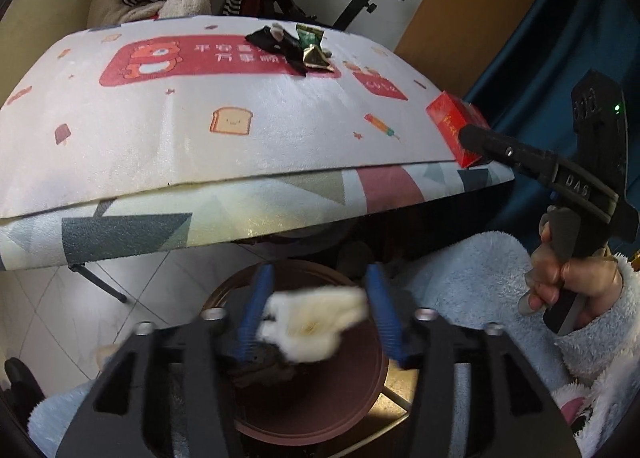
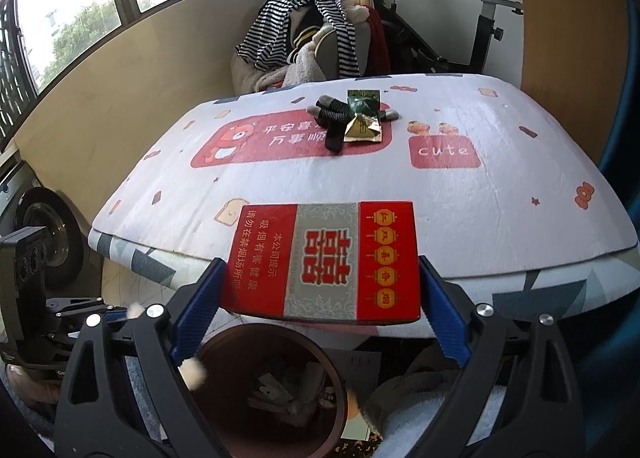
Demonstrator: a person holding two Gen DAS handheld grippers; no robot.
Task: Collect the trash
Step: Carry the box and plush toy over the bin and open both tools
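My left gripper [image 1: 316, 314] hangs over a round brown bin [image 1: 360, 390], jaws apart. A crumpled white tissue [image 1: 316, 328] is between the fingers, blurred; it touches neither pad clearly. My right gripper [image 2: 320, 306] straddles a red cigarette box [image 2: 324, 262] at the table's front edge; the blue pads sit at the box's sides, contact unclear. The box also shows in the left wrist view [image 1: 456, 126]. A gold wrapper [image 2: 362, 130], green packet [image 2: 362, 100] and black scraps [image 2: 334, 118] lie far on the table. The bin shows in the right wrist view [image 2: 272, 390] below the table.
The table has a white printed cloth [image 2: 280, 186] over a patterned cover. Behind it stand a chair heaped with striped clothes [image 2: 308, 26] and an exercise bike [image 2: 488, 18]. A blue curtain [image 1: 540, 38] hangs on the right. Tiled floor [image 1: 48, 306] lies on the left.
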